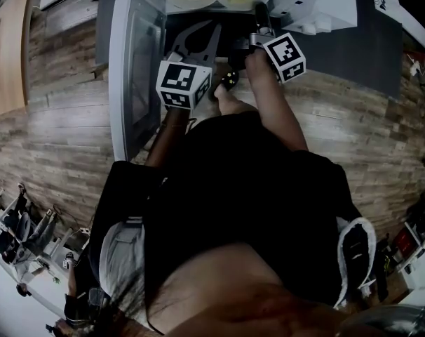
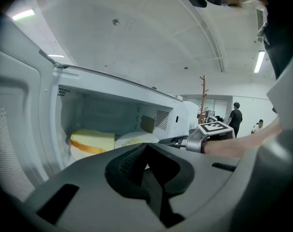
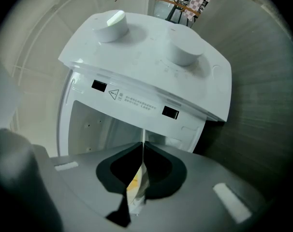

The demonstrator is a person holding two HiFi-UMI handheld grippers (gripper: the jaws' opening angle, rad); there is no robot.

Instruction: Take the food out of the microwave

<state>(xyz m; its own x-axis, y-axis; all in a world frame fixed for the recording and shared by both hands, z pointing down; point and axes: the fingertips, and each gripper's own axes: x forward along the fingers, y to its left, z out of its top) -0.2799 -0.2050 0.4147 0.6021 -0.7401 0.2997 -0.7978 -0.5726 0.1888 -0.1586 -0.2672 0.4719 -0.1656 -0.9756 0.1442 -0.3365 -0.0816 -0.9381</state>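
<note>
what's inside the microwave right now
Two white plates in the microwave: the left plate bears a yellow sponge-like slab; the right plate, with pale food, is pinched in the right gripper jaws. The left gripper hides the cavity floor.

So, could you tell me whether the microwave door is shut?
No, the microwave door stands swung open, and plated food shows in the cavity.

Microwave (image 2: 103,112), door open. Two white plates stand side by side on the cavity floor. The first plate (image 2: 81,152) carries a pale yellow slab (image 2: 93,140). The second plate (image 2: 137,139) carries pale yellowish food (image 2: 129,142). A dark grey surface (image 1: 374,55) lies under the microwave.
</note>
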